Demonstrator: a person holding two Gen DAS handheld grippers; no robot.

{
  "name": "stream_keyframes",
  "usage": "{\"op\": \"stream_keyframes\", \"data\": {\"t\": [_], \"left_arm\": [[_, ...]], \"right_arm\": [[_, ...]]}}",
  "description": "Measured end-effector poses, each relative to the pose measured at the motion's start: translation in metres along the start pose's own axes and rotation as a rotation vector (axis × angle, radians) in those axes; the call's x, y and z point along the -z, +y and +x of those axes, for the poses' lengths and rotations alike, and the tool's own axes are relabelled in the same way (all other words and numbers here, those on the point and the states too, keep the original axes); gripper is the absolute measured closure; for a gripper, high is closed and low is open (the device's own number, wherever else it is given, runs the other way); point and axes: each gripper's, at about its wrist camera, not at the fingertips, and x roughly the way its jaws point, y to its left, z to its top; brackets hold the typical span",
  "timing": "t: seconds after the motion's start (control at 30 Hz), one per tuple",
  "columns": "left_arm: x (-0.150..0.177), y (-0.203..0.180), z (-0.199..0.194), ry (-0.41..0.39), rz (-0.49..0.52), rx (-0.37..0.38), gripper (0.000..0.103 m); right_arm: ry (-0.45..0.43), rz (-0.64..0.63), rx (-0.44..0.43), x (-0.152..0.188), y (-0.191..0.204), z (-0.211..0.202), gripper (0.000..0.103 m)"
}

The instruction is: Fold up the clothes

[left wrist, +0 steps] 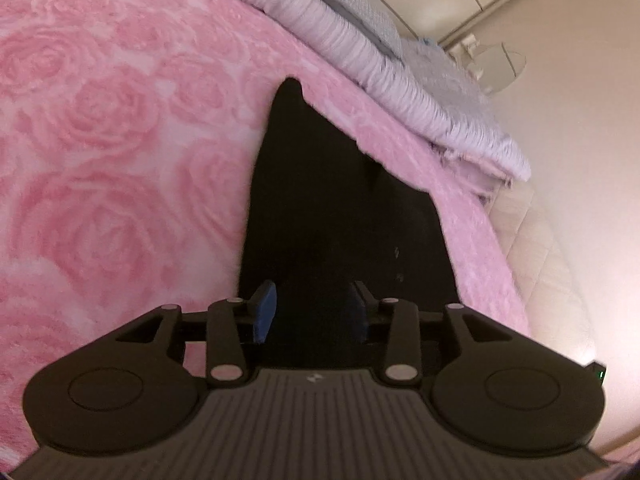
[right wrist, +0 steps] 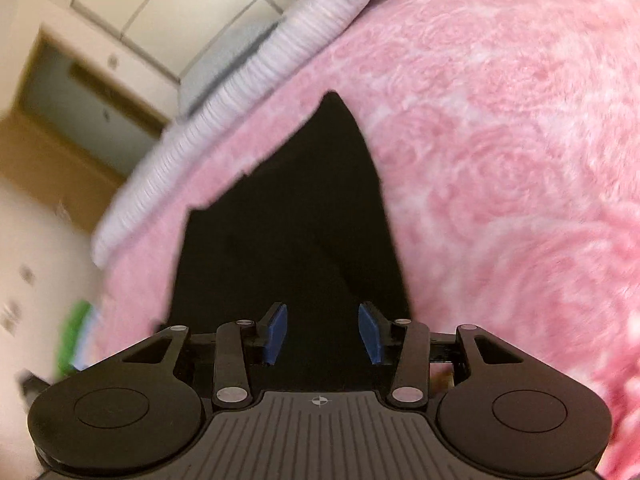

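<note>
A black garment [left wrist: 320, 208] lies on the pink rose-patterned blanket [left wrist: 104, 128], narrowing to a point far from the camera. My left gripper [left wrist: 312, 314] is open just above the garment's near end, with dark cloth showing between its blue pads [left wrist: 265, 312]. In the right wrist view the same black garment [right wrist: 288, 232] spreads from a far tip down under my right gripper [right wrist: 323, 334], which is open too. Its blue pads [right wrist: 277, 334] stand apart over the cloth. Whether either gripper touches the fabric is hidden.
A folded white ribbed quilt [left wrist: 360, 52] and a grey pillow [left wrist: 360, 4] lie along the far side of the bed. Beyond the blanket's edge are a pale floor [left wrist: 568, 160], white cupboards [right wrist: 132, 12] and a green object [right wrist: 76, 340] near the bed corner.
</note>
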Motion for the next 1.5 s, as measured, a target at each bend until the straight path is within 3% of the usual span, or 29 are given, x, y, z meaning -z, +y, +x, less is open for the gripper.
{"op": "stream_keyframes", "data": {"t": [0.1,0.27,0.33,0.37,0.4,0.43,0.47,0.87,1.0,1.07,1.13,1.17,1.33,1.43,1.5], "left_arm": [[0.006,-0.002,0.011,0.021,0.057,-0.027,0.068],[0.016,-0.006,0.026,0.042,0.136,-0.058,0.068],[0.020,-0.009,0.027,0.048,0.158,-0.037,0.073],[0.022,-0.012,0.027,0.048,0.184,-0.036,0.084],[0.023,-0.015,0.026,0.046,0.217,-0.041,0.092],[0.024,-0.019,0.025,0.044,0.249,-0.046,0.092],[0.025,-0.022,0.024,0.037,0.277,-0.049,0.093],[-0.004,-0.055,0.015,-0.105,0.380,-0.021,0.095],[-0.013,-0.053,0.032,-0.099,0.359,-0.042,0.093],[-0.014,-0.044,0.051,-0.052,0.343,-0.084,0.090],[-0.012,-0.035,0.062,-0.012,0.322,-0.163,0.088],[-0.009,-0.031,0.060,-0.016,0.302,-0.165,0.088],[0.007,-0.016,0.009,-0.080,0.206,-0.140,0.081],[0.027,-0.010,-0.031,-0.093,0.144,-0.140,0.078],[0.046,-0.001,-0.054,-0.091,0.036,-0.119,0.071]], "right_arm": [[0.014,-0.102,0.036,0.007,-0.002,0.014,0.058],[-0.007,-0.169,0.007,0.014,-0.005,0.034,0.053],[0.000,-0.173,-0.005,0.015,-0.004,0.040,0.052],[0.004,-0.178,-0.012,0.017,-0.003,0.042,0.052],[0.007,-0.194,-0.026,0.019,-0.001,0.043,0.058],[0.013,-0.215,-0.033,0.021,0.002,0.042,0.089],[0.023,-0.233,-0.024,0.022,0.004,0.043,0.096],[-0.177,-0.354,-0.041,0.002,0.033,0.007,0.097],[-0.181,-0.326,0.005,-0.003,0.028,0.015,0.097],[-0.152,-0.291,0.036,-0.005,0.021,0.027,0.097],[-0.066,-0.207,0.089,-0.005,0.005,0.049,0.091],[-0.036,-0.175,0.121,-0.003,0.000,0.055,0.088],[-0.125,-0.021,0.104,0.013,-0.013,0.018,0.068],[-0.178,0.054,0.103,0.032,-0.014,-0.018,0.063],[-0.201,0.125,0.079,0.047,-0.016,-0.041,0.057]]}}
